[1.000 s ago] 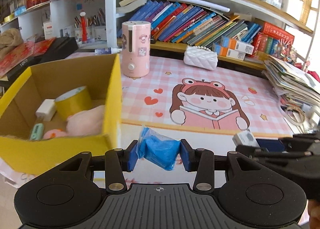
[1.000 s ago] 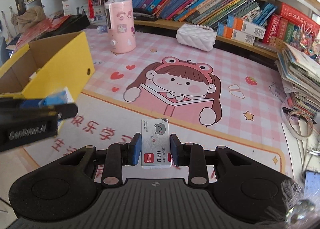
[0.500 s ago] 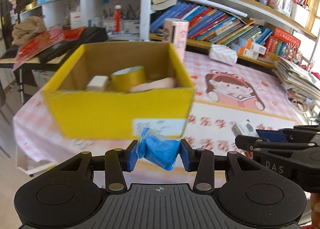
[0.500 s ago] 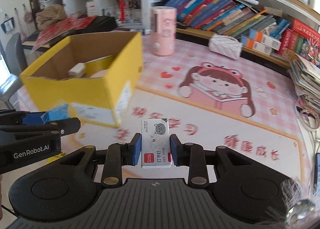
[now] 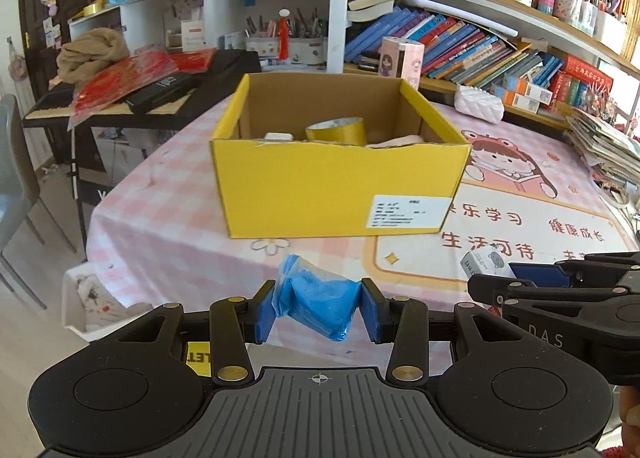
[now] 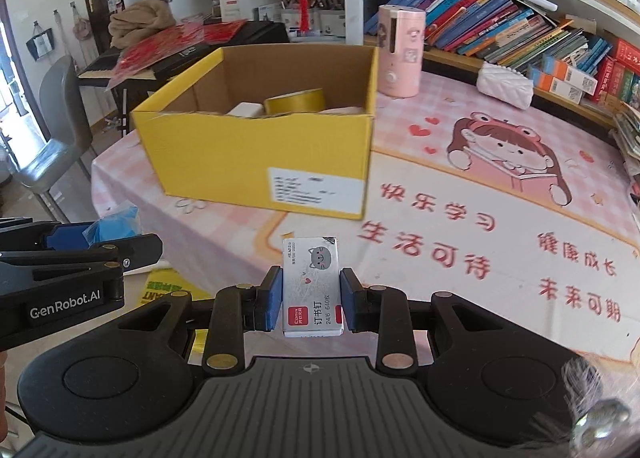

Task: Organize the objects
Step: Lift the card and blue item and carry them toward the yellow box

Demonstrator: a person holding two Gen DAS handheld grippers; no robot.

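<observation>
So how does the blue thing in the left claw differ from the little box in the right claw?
The blue packet is soft, crinkled plastic with no print showing; the staple box is a rigid rectangular carton printed with a grey cat and text. The packet bulges unevenly between the left claw; the box sits straight in the right claw. Both are gripped off the table, short of the yellow box.

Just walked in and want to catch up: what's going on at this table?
A person is tidying small items with a handheld tool in each hand. The left tool is shut on a blue plastic packet, and the right tool is shut on a small box of staples. Both are held off the table in front of the open yellow box, which already holds a roll of yellow tape and a few other things. Neither item is in the box yet.
</observation>
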